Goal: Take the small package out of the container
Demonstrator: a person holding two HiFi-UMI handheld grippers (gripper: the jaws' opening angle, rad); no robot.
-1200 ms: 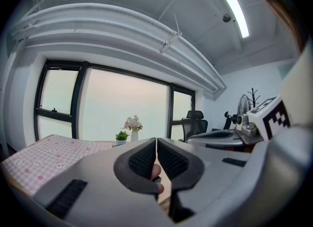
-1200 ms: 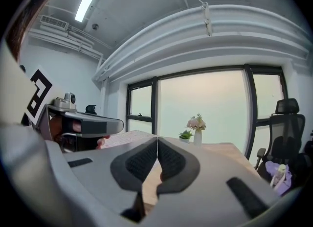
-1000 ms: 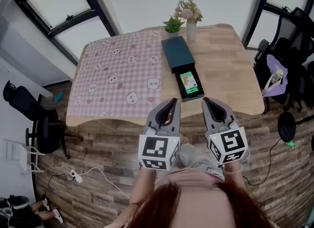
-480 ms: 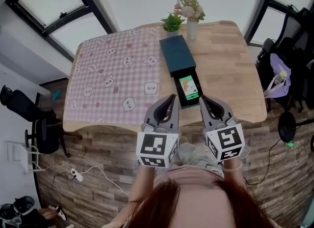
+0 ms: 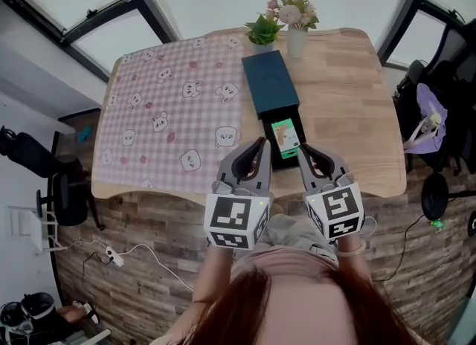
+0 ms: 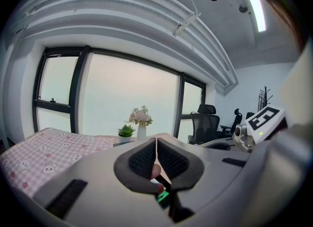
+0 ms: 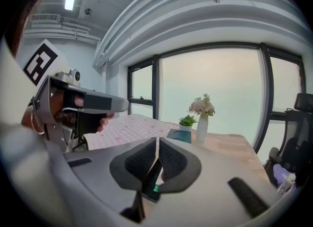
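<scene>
The small package (image 5: 285, 134) is lying in the open drawer (image 5: 294, 155) of the dark box (image 5: 271, 83) on the table (image 5: 349, 105). Both grippers are hovering near it. The left gripper (image 5: 259, 145) is keeping its jaws together, while the right gripper (image 5: 302, 150) is just beginning to open, seemingly empty.

On your table (image 5: 349, 105), cloth (image 5: 171, 105) covers the 9 o'clock half, with container (image 5: 271, 92) just beside its 3 o'clock edge. Small package (image 5: 285, 134) lies in the container's 6 o'clock end. Potted plant (image 5: 263, 31) and vase (image 5: 296, 39) stand at the container's 12 o'clock, vase at the plant's 3 o'clock.
</scene>
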